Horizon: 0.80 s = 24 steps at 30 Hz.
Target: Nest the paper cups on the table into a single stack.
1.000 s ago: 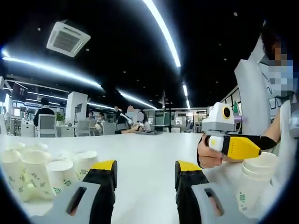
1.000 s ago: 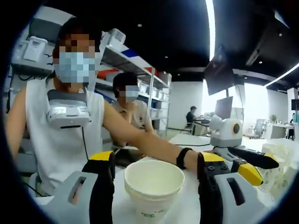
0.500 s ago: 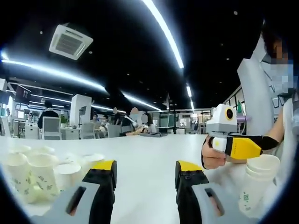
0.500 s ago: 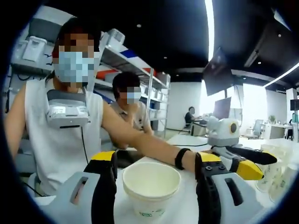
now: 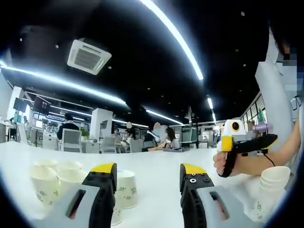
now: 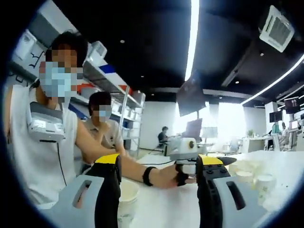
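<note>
while the stack of nested cups (image 5: 271,183) had sat between the right gripper's (image 6: 156,190) jaws a second before, its rim filling the gap, it now lay low at that gripper's left jaw in the right gripper view (image 6: 124,195), mostly hidden behind it, and the jaws stood spread with nothing between them. the left gripper (image 5: 148,183) was likewise spread and empty; the loose paper cups (image 5: 58,183) had come nearer in its view than before, one cup (image 5: 125,189) now standing just beside its left jaw and partly behind it, the rest in a cluster further to the left on the white table (image 5: 152,164). the right gripper showed in the left gripper view (image 5: 247,142), held in a hand (image 5: 224,164) above the stack, which stood at the table's right side close to the person's body. between the cluster and the stack the tabletop lay bare and wide, stretching back toward the far edge where seated people and chairs were. in the right gripper view the left gripper (image 6: 190,151) hung over the table with more cups (image 6: 251,175) to its right, near that side's edge.
</note>
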### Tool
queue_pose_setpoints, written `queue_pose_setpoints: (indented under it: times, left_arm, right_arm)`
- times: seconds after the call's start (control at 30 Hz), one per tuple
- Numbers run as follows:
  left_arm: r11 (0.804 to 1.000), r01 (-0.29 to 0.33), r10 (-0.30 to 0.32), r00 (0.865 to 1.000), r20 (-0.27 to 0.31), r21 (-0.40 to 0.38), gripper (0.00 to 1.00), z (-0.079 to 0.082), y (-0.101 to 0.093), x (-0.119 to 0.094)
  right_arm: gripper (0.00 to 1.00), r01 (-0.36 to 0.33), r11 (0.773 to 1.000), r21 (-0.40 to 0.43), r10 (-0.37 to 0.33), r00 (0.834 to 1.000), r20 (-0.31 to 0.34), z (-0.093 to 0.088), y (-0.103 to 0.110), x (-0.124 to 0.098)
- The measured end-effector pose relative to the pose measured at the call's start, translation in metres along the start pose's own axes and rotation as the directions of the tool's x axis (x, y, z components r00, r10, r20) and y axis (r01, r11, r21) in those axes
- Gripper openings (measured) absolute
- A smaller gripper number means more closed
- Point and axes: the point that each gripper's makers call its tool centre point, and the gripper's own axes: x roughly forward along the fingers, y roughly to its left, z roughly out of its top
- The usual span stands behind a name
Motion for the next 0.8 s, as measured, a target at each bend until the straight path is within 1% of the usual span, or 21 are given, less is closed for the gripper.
queue_pose_setpoints:
  times: [0.03,0.07,0.1,0.13,0.17,0.2,0.23,0.27,0.3,0.37,0.4,0.43,0.47,0.5,0.57,0.6,0.67,0.7,0.73,0.77,0.8]
  left_arm:
    - [1.0,-0.004,0.004,1.0,0.003,-0.002,0.58,0.0,0.001,-0.001]
    - [1.0,-0.005,0.005,1.0,0.005,-0.006,0.58,0.001,0.004,-0.001]
    - [1.0,-0.003,0.003,1.0,0.016,-0.012,0.58,0.003,0.006,-0.001]
    - [1.0,0.0,0.001,1.0,0.023,-0.029,0.58,0.004,0.006,-0.002]
    - [0.999,0.003,-0.001,1.0,0.03,-0.047,0.58,0.005,0.006,-0.002]
    - [0.999,-0.003,0.005,0.999,0.041,-0.044,0.59,0.007,0.009,-0.004]
    - [0.999,-0.006,0.008,0.999,0.046,-0.04,0.6,0.008,0.009,-0.004]
    - [1.0,-0.01,0.011,0.997,0.075,-0.015,0.6,0.014,0.009,-0.006]
    - [1.0,-0.013,0.013,0.997,0.077,-0.012,0.6,0.016,0.008,-0.008]
    - [1.0,-0.015,0.017,0.997,0.072,-0.02,0.64,0.018,0.009,-0.009]
    - [0.999,-0.007,0.01,0.999,0.053,-0.051,0.65,0.015,0.01,-0.008]
    - [0.999,-0.006,0.009,0.998,0.064,-0.045,0.67,0.016,0.011,-0.008]
    - [0.999,-0.008,0.01,0.997,0.074,-0.038,0.66,0.016,0.01,-0.009]
    - [0.999,-0.01,0.012,0.997,0.075,-0.03,0.66,0.015,0.01,-0.009]
    - [1.0,-0.007,0.009,0.998,0.069,-0.026,0.66,0.015,0.013,-0.009]
    - [1.0,-0.004,0.006,0.998,0.07,-0.025,0.65,0.015,0.012,-0.009]
    - [1.0,0.01,-0.008,0.997,0.074,-0.026,0.58,0.016,0.008,-0.009]
    - [1.0,0.014,-0.013,0.997,0.077,-0.014,0.55,0.016,0.005,-0.01]
    - [1.0,0.013,-0.013,0.997,0.082,-0.002,0.56,0.017,0.005,-0.01]
    - [1.0,0.011,-0.012,0.996,0.087,0.006,0.56,0.018,0.006,-0.009]
    - [1.0,0.008,-0.009,0.996,0.083,0.004,0.56,0.017,0.008,-0.009]
  right_arm:
    - [0.67,0.025,1.0,-0.012,-0.025,1.0,0.003,0.001,-0.006,-0.002]
    - [0.67,0.064,0.998,-0.019,-0.064,0.998,-0.012,-0.002,-0.015,-0.006]
    - [0.67,0.108,0.993,-0.039,-0.11,0.992,-0.055,-0.01,-0.026,-0.01]
    - [0.67,0.116,0.992,-0.047,-0.119,0.991,-0.065,-0.012,-0.029,-0.011]
    - [0.67,0.156,0.984,-0.084,-0.165,0.979,-0.12,-0.027,-0.045,-0.018]
    - [0.67,0.184,0.98,-0.08,-0.195,0.968,-0.16,-0.036,-0.056,-0.021]
    - [0.67,0.195,0.978,-0.08,-0.206,0.963,-0.172,-0.039,-0.06,-0.023]
    - [0.67,0.246,0.967,-0.06,-0.253,0.952,-0.172,-0.042,-0.08,-0.028]
    - [0.67,0.277,0.96,-0.044,-0.281,0.944,-0.174,-0.043,-0.089,-0.03]
    - [0.67,0.336,0.941,-0.045,-0.339,0.922,-0.185,-0.044,-0.107,-0.035]
    - [0.66,0.379,0.922,-0.072,-0.386,0.901,-0.199,-0.046,-0.121,-0.039]
    - [0.64,0.41,0.909,-0.08,-0.418,0.885,-0.205,-0.047,-0.13,-0.041]
    - [0.63,0.431,0.899,-0.081,-0.438,0.875,-0.206,-0.047,-0.137,-0.042]
    - [0.61,0.454,0.887,-0.08,-0.46,0.862,-0.215,-0.05,-0.144,-0.042]
    - [0.59,0.466,0.879,-0.107,-0.477,0.843,-0.248,-0.059,-0.154,-0.037]
    - [0.58,0.473,0.873,-0.119,-0.487,0.831,-0.268,-0.065,-0.159,-0.035]
    - [0.56,0.48,0.867,-0.13,-0.496,0.818,-0.292,-0.075,-0.168,-0.029]
    - [0.55,0.5,0.856,-0.132,-0.515,0.799,-0.311,-0.082,-0.181,-0.03]
    - [0.55,0.517,0.845,-0.136,-0.531,0.785,-0.319,-0.086,-0.187,-0.031]
    - [0.54,0.548,0.83,-0.105,-0.551,0.775,-0.309,-0.091,-0.204,-0.029]
    - [0.54,0.57,0.817,-0.082,-0.566,0.768,-0.3,-0.093,-0.21,-0.028]
